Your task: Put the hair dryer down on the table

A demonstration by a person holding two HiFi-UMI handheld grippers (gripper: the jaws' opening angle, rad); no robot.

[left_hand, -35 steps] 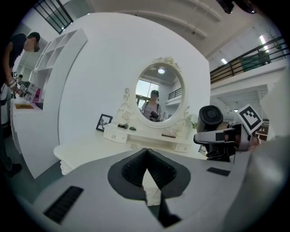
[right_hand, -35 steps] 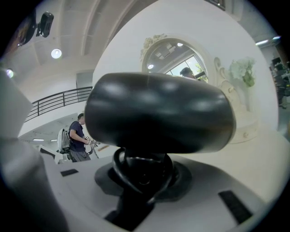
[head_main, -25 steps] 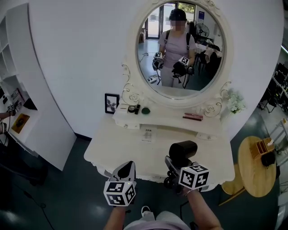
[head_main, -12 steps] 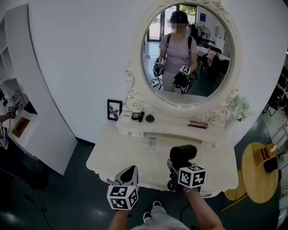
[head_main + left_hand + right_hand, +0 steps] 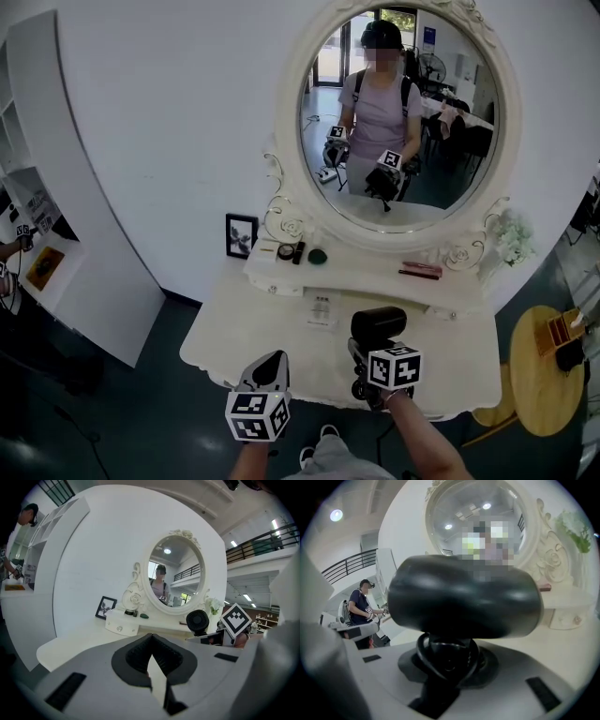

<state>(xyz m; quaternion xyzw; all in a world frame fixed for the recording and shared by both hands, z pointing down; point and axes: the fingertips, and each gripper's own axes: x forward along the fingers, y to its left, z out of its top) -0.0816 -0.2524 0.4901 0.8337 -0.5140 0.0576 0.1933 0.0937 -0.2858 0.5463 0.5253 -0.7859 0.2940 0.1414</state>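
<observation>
Two grippers: both over the table's [image 5: 246,330] front edge (mirror [image 5: 403,112] at 12 o'clock)
left gripper [image 5: 270,360]: jaws closed together, nothing between
right gripper [image 5: 367,364]: jaws clamped on the hair dryer [image 5: 379,322] handle
hair dryer: upright over the tabletop, 3 o'clock of left gripper

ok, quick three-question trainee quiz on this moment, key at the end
1. True or false: the dryer already lies on the table.
2. The left gripper holds: A) the dryer B) a comb C) nothing
3. Which gripper's fingers are shut on the dryer's handle?

Key: 1 false; 2 C; 3 the right gripper
</observation>
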